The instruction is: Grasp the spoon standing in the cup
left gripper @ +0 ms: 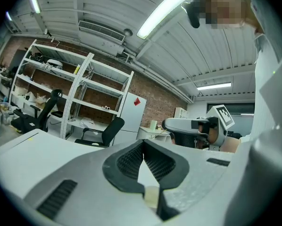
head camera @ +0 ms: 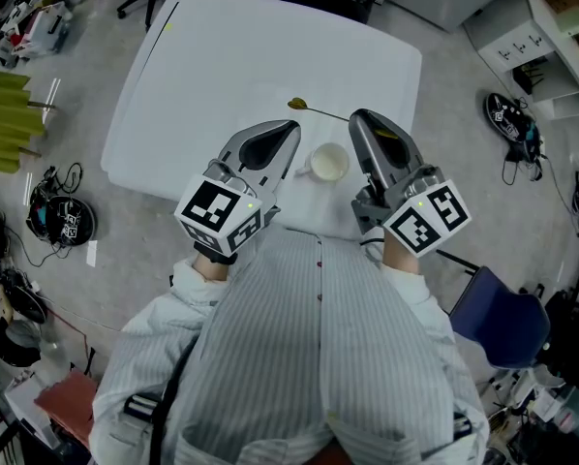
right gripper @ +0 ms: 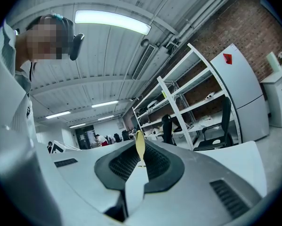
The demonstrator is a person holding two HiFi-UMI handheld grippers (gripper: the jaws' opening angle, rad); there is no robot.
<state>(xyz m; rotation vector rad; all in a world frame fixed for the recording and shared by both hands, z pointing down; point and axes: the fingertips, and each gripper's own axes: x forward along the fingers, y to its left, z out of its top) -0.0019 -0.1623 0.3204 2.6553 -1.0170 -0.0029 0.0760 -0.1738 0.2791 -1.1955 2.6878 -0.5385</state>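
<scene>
**Spoon out of the cup, clamped in the right gripper**

The person's striped shirt (head camera: 309, 356) fills the bottom of the head view, and both grippers reach out from it over the table (head camera: 251, 56). The white cup (head camera: 328, 162) stands on the table between the two grippers, with nothing in it.

The right gripper (head camera: 359, 117) lies to the right of the cup, its tips reaching just past the cup's far side. Its jaws are pressed together on the handle of the spoon (head camera: 297, 104). The spoon is outside the cup. It sticks out from the jaw tips beyond the cup and slants to the left, with its golden bowl at the end away from the gripper. No view shows whether it touches the table. In the right gripper view the spoon (right gripper: 139, 145) comes out from between the ribbed pads, its bowl past their tips.

The left gripper (head camera: 291, 124) lies to the left of the cup. Its jaws meet at the tips with nothing between them. In its own view the pads (left gripper: 131, 161) touch at the front, and a wedge-shaped gap opens behind them.
</scene>
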